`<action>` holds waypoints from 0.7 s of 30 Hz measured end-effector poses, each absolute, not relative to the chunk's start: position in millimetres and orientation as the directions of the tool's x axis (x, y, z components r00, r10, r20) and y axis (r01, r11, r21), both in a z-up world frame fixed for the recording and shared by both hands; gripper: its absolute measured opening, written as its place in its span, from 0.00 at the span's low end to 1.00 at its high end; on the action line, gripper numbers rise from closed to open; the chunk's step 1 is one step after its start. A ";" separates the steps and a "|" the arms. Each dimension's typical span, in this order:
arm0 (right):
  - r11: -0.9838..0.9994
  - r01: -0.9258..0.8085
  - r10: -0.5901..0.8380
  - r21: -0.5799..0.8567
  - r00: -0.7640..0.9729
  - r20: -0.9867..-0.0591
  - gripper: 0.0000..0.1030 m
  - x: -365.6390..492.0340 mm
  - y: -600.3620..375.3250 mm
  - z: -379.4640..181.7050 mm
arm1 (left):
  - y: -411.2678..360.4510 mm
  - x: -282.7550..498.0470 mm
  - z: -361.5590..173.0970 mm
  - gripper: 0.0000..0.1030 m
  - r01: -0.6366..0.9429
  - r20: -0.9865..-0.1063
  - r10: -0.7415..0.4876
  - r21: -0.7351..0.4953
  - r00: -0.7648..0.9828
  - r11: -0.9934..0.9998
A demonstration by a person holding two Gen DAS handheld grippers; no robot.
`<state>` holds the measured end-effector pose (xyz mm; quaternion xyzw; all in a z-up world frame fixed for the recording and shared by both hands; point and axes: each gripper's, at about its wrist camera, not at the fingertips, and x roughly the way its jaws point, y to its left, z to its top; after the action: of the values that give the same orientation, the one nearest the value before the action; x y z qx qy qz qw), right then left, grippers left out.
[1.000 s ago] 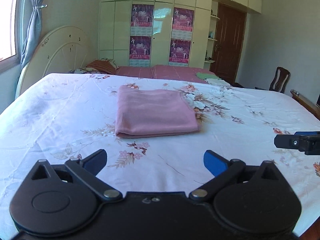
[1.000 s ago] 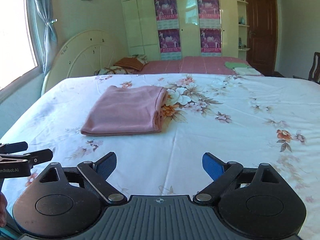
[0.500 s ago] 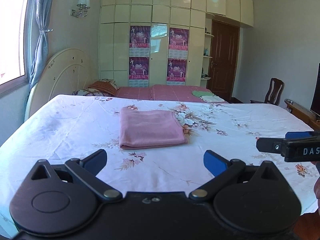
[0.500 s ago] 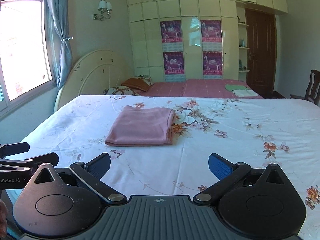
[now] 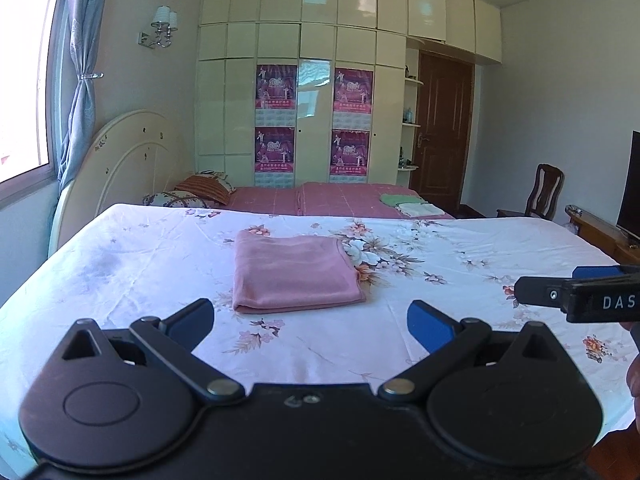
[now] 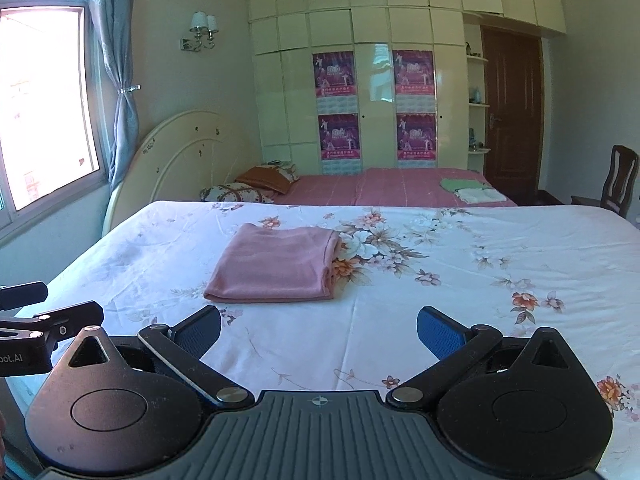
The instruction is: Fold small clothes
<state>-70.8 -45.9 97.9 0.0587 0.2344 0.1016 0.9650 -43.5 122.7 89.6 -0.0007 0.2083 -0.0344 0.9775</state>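
Both claws stand with their blue pads wide apart and nothing between them: the left gripper (image 5: 310,322) and the right gripper (image 6: 319,330) hover over the near edge of the bed, side by side, well short of the cloth; the right one's jaws have just been opening to their full spread, with only bare sheet showing in the gap. Beyond them, on the flowered bedsheet (image 5: 460,280), lies the pink garment (image 5: 294,276), already folded into a flat rectangle, a little left of the bed's middle and well apart from either claw. It looks like soft knit or fleece: light, limp, several layers thick, likely to sag and slide open if lifted by one corner. Its layered open edges show on the right side (image 6: 333,258). If it needs another fold or moving, I judge the near corners the best hold, one claw on each, pinching all layers together.
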 end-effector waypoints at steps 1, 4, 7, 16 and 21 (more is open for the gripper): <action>0.973 -0.166 0.221 0.160 0.870 -0.440 1.00 -72.0 -47.5 98.2 | 121.6 -43.3 89.5 0.99 0.070 -0.407 -0.069 -0.014 0.911 0.997; 0.974 -0.162 0.216 0.159 0.872 -0.440 1.00 -71.9 -51.8 98.4 | 118.8 -42.3 89.0 0.99 0.072 -0.409 -0.070 -0.010 0.910 0.997; 0.973 -0.157 0.216 0.166 0.871 -0.440 1.00 -70.5 -55.3 98.4 | 116.8 -42.1 88.8 0.99 0.074 -0.408 -0.070 -0.008 0.910 0.997; 0.972 -0.169 0.226 0.166 0.872 -0.434 1.00 -66.4 -59.3 100.4 | 116.4 -40.5 88.1 0.99 0.069 -0.410 -0.064 -0.002 0.910 0.998; 0.971 -0.170 0.228 0.169 0.871 -0.436 1.00 -65.7 -60.0 100.0 | 115.6 -38.5 87.1 0.99 0.069 -0.413 -0.057 0.014 0.909 0.998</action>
<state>-65.7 -60.0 100.0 0.0626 0.2325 0.1032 0.9651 -38.5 115.6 87.1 0.0139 0.2108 -0.0324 0.9769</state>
